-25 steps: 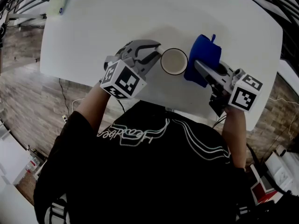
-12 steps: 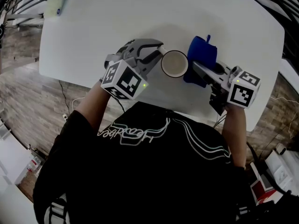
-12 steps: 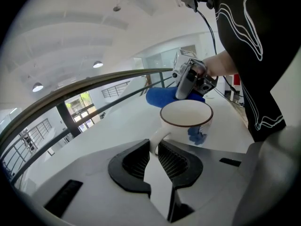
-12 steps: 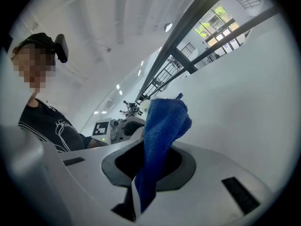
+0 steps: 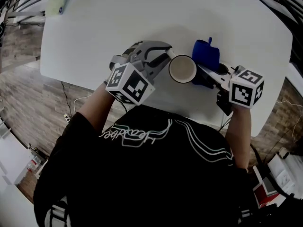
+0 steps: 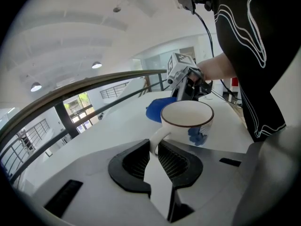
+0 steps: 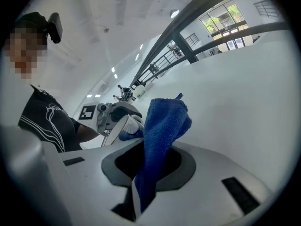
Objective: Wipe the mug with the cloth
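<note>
A white mug with a dark rim and a blue pattern is near the table's front edge. My left gripper is shut on its handle, which sits between the ribbed pads in the left gripper view. My right gripper is shut on a blue cloth, which stands up from between its jaws. The cloth lies against the mug's right side. In the right gripper view the mug shows just behind the cloth, with the left gripper beyond it.
The white table stretches away behind the mug. A pale yellow-green item lies at its far left corner. The table's front edge runs just below both grippers, and cables hang over the wooden floor to the left.
My left gripper has carried the mug to the right, up against the cloth. The right gripper and cloth have shifted slightly toward the mug.
</note>
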Motion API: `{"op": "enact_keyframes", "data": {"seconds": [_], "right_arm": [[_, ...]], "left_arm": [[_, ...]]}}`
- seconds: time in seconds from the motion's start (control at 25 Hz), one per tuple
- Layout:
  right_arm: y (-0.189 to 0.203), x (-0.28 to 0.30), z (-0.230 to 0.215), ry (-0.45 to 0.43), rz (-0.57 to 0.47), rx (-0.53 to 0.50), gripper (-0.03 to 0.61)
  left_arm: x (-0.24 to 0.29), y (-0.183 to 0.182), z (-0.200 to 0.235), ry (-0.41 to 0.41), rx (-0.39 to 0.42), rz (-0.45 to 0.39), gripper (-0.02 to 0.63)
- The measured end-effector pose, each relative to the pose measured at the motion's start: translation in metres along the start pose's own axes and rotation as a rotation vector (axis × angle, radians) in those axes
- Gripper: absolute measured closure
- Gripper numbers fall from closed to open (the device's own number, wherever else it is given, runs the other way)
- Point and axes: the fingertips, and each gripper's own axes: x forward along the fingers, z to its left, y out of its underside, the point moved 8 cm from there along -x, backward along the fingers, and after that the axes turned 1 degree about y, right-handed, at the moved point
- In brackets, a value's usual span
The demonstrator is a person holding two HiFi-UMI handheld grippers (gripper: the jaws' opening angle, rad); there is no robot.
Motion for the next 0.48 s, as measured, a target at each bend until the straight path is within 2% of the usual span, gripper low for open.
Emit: {"op": "enact_keyframes", "data": {"seconds": [0.24,0.48], "right_arm": [[0.001,0.009,0.001,0.037,0.053,-0.024,0.525],[-0.001,-0.011,-0.002,0.004,0.051,-0.048,0.525]], "left_arm": [[-0.002,0.002,0.0,0.009,0.013,0.007,0.551],[0.005,-0.006,0.003,0.021,0.069,0.011,0.551]]}}
